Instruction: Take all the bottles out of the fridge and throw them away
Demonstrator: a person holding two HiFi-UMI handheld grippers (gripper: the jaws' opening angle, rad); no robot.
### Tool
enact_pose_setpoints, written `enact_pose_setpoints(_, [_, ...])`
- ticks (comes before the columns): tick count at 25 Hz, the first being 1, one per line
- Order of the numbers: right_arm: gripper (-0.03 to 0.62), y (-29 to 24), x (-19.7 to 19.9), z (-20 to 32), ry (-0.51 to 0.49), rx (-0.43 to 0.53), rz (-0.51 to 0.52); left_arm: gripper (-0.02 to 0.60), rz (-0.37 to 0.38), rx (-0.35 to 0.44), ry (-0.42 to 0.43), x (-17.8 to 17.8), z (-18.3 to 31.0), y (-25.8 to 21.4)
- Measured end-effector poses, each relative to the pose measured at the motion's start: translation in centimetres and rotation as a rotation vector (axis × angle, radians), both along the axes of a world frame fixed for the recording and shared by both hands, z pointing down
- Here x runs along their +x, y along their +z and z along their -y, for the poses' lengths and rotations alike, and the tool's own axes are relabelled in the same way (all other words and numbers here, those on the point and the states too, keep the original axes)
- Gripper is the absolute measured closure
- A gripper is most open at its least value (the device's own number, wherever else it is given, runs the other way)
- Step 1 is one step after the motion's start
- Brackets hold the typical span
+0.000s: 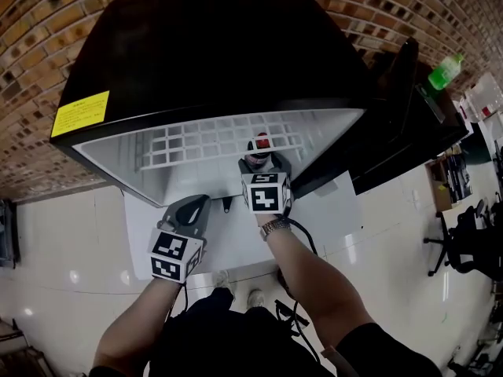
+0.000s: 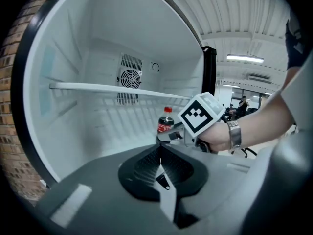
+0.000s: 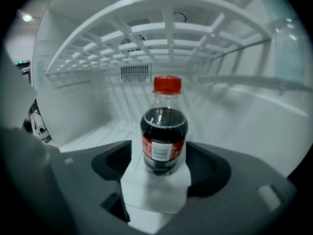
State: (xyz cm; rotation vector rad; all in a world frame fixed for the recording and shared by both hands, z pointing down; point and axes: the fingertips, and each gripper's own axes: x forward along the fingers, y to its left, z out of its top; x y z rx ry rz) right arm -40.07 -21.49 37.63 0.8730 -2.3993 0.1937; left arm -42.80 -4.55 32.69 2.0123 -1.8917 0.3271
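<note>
Barely begun: the cola bottle (image 3: 164, 131) stands inside the fridge (image 1: 220, 53), between the right gripper's (image 3: 161, 159) spread jaws, ungripped; the left gripper (image 2: 159, 153) hovers clenched, empty, at the fridge's mouth.

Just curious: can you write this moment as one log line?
right gripper: open, bottle between jaws | left gripper: shut, empty | fridge: open

Fridge (image 1: 212, 53) backs onto the brick wall (image 1: 47, 22), with its door (image 1: 409, 108) swung open on the right and a wire shelf (image 1: 220, 141) across the inside. One bottle (image 3: 164, 131) stands upright on the fridge floor under that shelf, between the spread jaws of the right tongs (image 1: 259, 166). Left tongs (image 1: 203, 201) sit left of those, nearer the person, at the fridge mouth; a second bottle (image 1: 446, 71) is past the door's top edge.
</note>
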Motion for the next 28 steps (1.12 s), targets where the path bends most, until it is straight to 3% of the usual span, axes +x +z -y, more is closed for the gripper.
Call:
enact_pose_setpoints(6, [0.249,0.9,-0.6,1.2,0.005,0.020,-0.018,0.578,-0.001,-0.012,0.018,-0.3,1.3,0.7])
enact_pose_setpoints(10, [0.284,0.8,-0.4,1.4,0.000,0.038,-0.022,0.578,-0.002,-0.019,0.033,0.3,1.5,1.1])
enact_pose_setpoints(17, [0.293,0.6,0.7,-1.0,-0.035,0.006,0.027,0.578,-0.002,-0.029,0.038,1.3,1.3,1.5])
enact_pose_setpoints(23, [0.295,-0.5,4.3,-5.1,-0.074,-0.005,0.067,0.578,0.005,-0.029,0.059,4.7,1.1,1.1])
enact_pose_setpoints(28, [0.295,-1.2,9.5,-8.4,-0.091,-0.017,0.097,0.578,0.010,-0.033,0.090,9.6,0.7,1.2])
